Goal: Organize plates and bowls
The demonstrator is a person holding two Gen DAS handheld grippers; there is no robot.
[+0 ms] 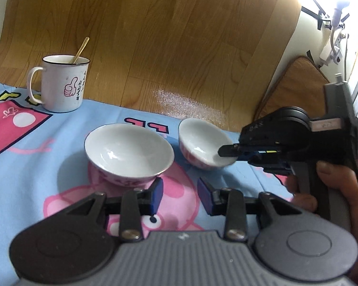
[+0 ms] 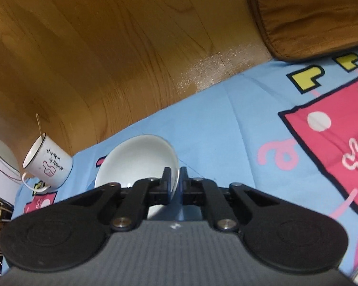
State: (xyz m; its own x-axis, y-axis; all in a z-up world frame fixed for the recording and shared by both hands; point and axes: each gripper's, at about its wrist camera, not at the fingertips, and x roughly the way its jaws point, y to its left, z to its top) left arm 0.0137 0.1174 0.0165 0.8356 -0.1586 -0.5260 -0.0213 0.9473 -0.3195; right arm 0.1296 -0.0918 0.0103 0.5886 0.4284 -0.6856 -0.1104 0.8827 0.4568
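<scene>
My right tongs (image 2: 173, 181) pinch the rim of the small bowl (image 1: 201, 144), tilted just off the blanket (image 1: 47, 166). My left tongs (image 1: 180, 196) gape, empty, just behind the big bowl (image 1: 128, 152). Nothing stacked yet; nesting remains.

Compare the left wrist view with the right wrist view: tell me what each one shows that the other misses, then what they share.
Only the left wrist view shows a second bowl standing upright on the cloth, the left gripper open and empty near it, and the right gripper from outside, with the hand holding it.

Only the right wrist view shows close up one finger inside and one outside the rim of the tilted bowl, and the brown cushion's full face.

Both show the tilted bowl, the mug with its spoon, the blue cartoon cloth and the wooden floor.
</scene>
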